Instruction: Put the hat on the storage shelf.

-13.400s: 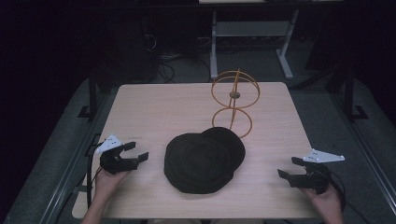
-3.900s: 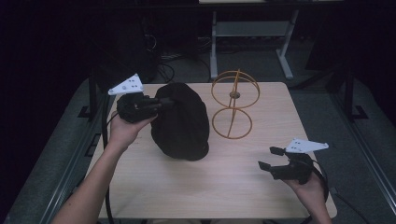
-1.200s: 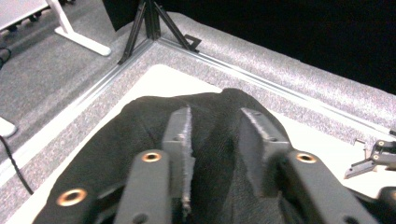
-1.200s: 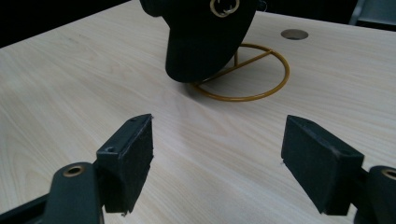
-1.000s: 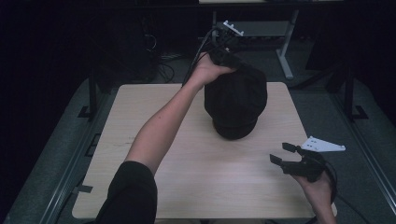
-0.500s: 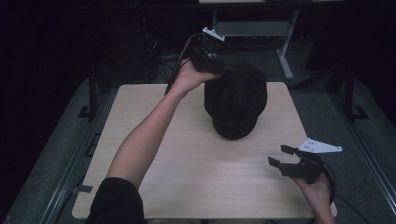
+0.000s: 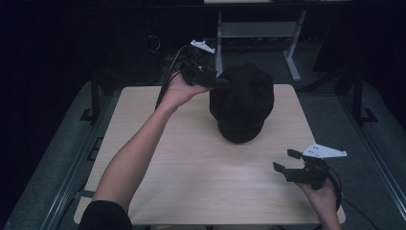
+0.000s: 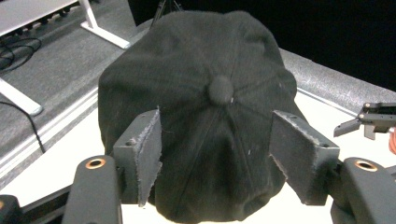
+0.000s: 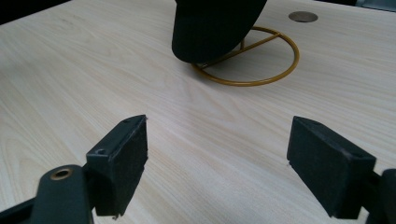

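Black fabric cap (image 7: 242,103) with a top button sits draped on the gold wire ring stand (image 9: 254,60), toward the far side of the pale wood bench (image 7: 201,177). Your left gripper (image 7: 210,81) is just beside the cap's left side, fingers apart. Your right gripper (image 7: 287,165) hovers well nearer than the cap, fingers apart, empty.

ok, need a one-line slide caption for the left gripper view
Open left tongs face a black fabric cap with a crown button, above the pale wooden table.
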